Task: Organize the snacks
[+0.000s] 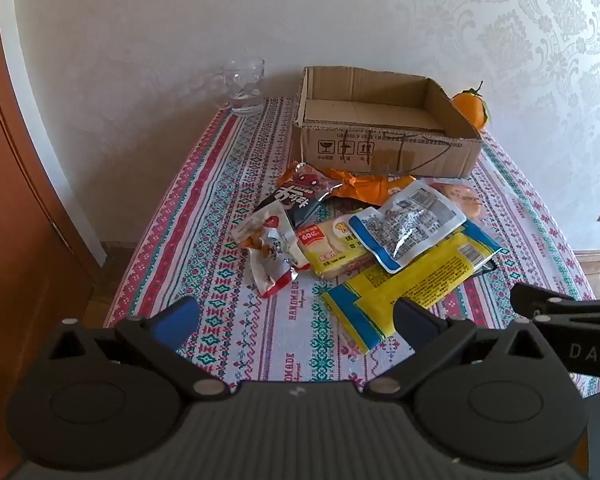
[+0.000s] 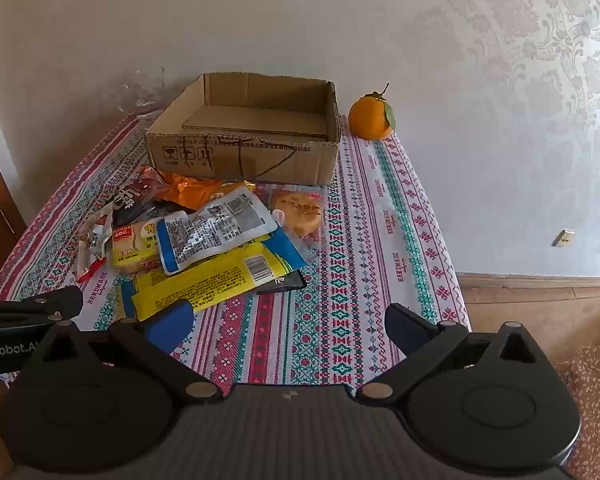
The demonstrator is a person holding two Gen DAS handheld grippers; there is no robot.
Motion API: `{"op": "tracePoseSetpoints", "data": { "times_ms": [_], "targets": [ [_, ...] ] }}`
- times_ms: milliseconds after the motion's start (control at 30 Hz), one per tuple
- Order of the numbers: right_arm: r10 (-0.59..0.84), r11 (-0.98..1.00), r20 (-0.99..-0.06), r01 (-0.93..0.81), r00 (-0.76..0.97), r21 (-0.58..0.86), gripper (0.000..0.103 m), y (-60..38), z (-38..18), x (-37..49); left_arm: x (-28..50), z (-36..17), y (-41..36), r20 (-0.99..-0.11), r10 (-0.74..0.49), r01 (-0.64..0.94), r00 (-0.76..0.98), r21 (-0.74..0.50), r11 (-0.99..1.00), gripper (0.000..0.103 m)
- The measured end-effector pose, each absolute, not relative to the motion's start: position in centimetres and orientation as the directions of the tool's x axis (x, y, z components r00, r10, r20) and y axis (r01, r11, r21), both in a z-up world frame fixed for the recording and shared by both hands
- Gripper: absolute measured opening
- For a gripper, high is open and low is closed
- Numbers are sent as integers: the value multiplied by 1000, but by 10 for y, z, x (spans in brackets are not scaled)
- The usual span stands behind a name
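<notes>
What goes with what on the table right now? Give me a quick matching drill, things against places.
Things:
1. cardboard box
2. orange
3. glass mug
4. blue-edged silver pouch

Places:
a. far left corner of the table
b. on top of the snack pile
c. far right, beside the box by the wall
d. behind the snack pile, open and empty

Pairs: 1-d, 2-c, 3-a, 4-b

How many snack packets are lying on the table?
8, maybe more hidden: red-white, black, orange, toast, silver pouch, big yellow, cake, and a dark one underneath.
</notes>
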State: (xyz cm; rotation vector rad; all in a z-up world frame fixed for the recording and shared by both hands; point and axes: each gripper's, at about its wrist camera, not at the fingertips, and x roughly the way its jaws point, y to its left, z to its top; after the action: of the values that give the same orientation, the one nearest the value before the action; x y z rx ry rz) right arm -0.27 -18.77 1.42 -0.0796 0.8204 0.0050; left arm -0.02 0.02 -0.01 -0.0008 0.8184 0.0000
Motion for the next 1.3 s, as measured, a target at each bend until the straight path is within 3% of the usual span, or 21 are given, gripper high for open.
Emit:
{"op": "tracePoseSetpoints", "data": {
  "times_ms": [1300],
  "targets": [
    [-22, 998, -719, -33, 695, -62, 103, -190, 19, -3, 1, 9, -1, -725, 8, -1, 688, 11, 1000, 102]
  ]
}}
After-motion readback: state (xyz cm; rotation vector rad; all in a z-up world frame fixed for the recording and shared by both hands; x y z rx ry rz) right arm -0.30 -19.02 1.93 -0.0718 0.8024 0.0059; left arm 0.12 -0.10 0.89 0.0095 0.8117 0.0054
